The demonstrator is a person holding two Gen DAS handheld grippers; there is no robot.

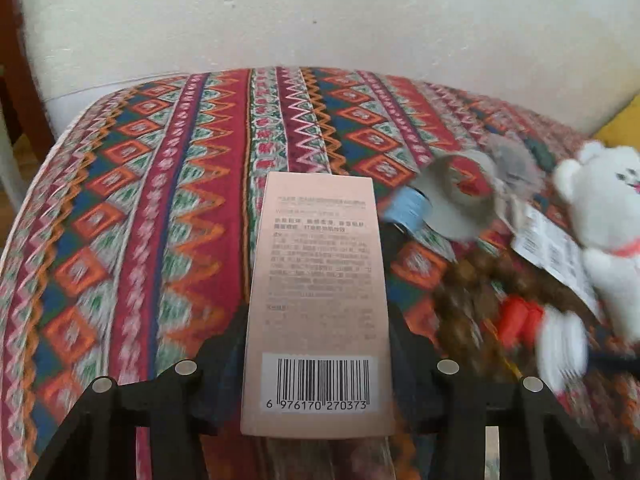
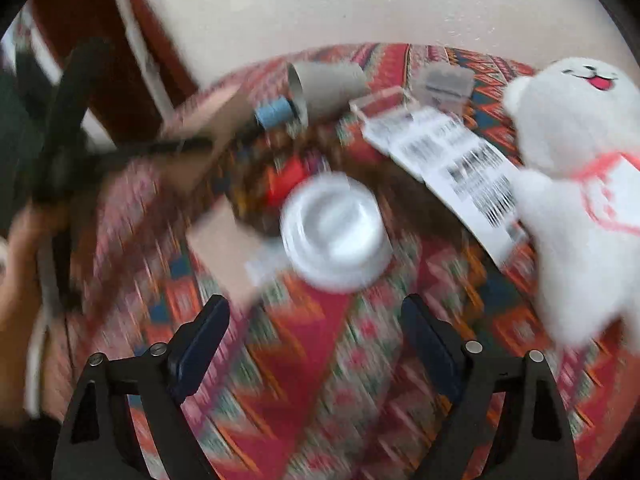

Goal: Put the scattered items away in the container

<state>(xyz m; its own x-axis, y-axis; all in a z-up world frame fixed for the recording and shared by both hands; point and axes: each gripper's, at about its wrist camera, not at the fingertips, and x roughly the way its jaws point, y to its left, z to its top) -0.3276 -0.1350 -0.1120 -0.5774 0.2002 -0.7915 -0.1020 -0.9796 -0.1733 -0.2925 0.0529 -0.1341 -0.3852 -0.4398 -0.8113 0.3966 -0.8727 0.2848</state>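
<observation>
My left gripper (image 1: 316,320) is shut on a tall pink carton (image 1: 316,280) with a barcode, held above the patterned cloth (image 1: 152,200). To its right lie a grey tape roll (image 1: 456,196), a blue item (image 1: 410,210), brown beads (image 1: 472,284), a red piece (image 1: 518,316) and a white plush toy (image 1: 604,236) with a paper tag (image 1: 556,256). My right gripper (image 2: 316,320) is open and empty above the cloth, just short of a white round jar (image 2: 336,232). The right wrist view also shows the plush toy (image 2: 576,184), its tag (image 2: 460,160), the tape roll (image 2: 324,84) and the pink carton (image 2: 200,128), all blurred.
A white wall (image 1: 320,12) stands behind the cloth-covered surface. Something yellow (image 1: 622,126) shows at the far right edge. A dark wooden frame (image 2: 100,40) and the other gripper's black body (image 2: 68,120) fill the left of the right wrist view. No container shows.
</observation>
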